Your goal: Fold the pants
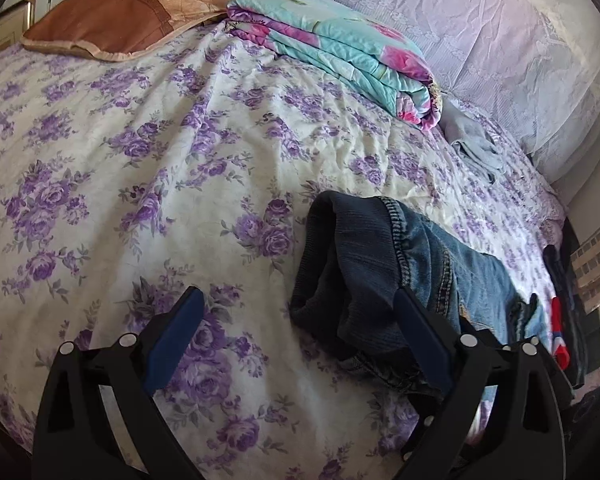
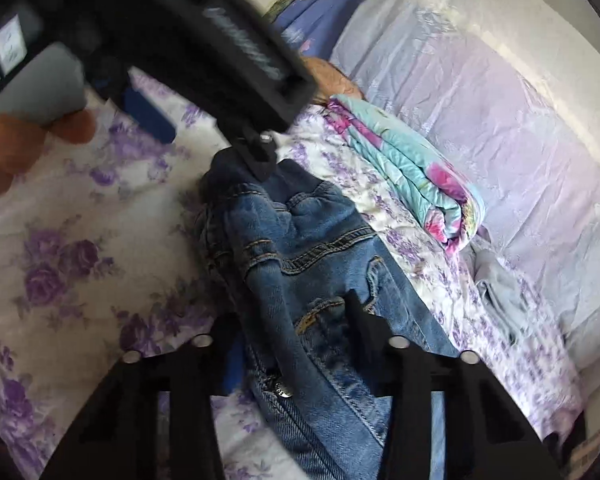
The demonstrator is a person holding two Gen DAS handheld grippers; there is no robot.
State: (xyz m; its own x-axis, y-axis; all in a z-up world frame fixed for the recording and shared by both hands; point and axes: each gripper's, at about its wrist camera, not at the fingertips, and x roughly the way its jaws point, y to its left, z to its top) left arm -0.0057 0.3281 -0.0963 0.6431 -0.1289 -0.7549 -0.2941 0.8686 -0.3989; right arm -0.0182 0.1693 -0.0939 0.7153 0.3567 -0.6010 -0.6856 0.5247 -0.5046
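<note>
Blue denim pants (image 1: 388, 264) lie bunched on the floral bed sheet (image 1: 140, 168), dark ribbed waistband up. My left gripper (image 1: 300, 308) is open, its right finger (image 1: 416, 328) against the waistband and its left finger (image 1: 176, 328) over bare sheet. In the right wrist view the pants (image 2: 300, 264) run between my right gripper's fingers. My right gripper (image 2: 288, 320) looks closed on the denim near the fly button, though the fingertips are hidden by cloth. The left gripper's body (image 2: 220, 56) and the hand holding it fill the upper left of that view.
A folded teal and pink quilt (image 1: 340, 52) lies at the back right of the bed, with a brown pillow (image 1: 112, 24) at the back left. A small grey cloth (image 1: 472, 140) lies beside the quilt. A lace-covered surface (image 1: 500, 48) borders the bed on the right.
</note>
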